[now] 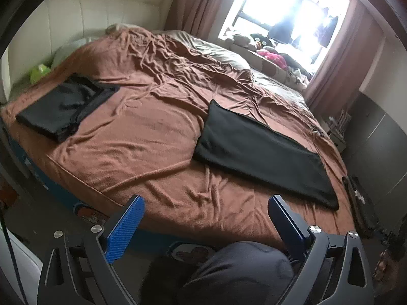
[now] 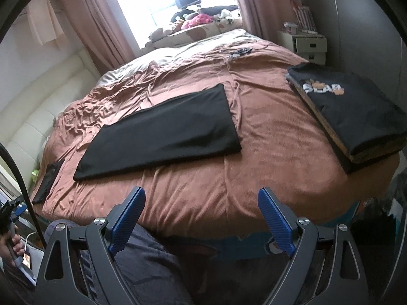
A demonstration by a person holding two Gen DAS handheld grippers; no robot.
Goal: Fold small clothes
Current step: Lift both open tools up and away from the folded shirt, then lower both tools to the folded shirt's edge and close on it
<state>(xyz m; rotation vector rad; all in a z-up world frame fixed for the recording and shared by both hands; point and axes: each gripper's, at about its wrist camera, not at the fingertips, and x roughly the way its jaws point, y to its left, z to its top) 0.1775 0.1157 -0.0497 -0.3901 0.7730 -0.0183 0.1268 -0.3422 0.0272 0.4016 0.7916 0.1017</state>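
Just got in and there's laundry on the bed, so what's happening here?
A person is folding clothes with tongs in each hand. Both the left tongs and right tongs hover open and empty at the brown bedspread's near edge. A long black folded garment lies flat ahead; a folded black printed shirt sits to its right.

A long black cloth lies flat in the middle of the frame, folded into a strip. A folded black pile sits at the left. A black shirt with letters lies folded at the right.
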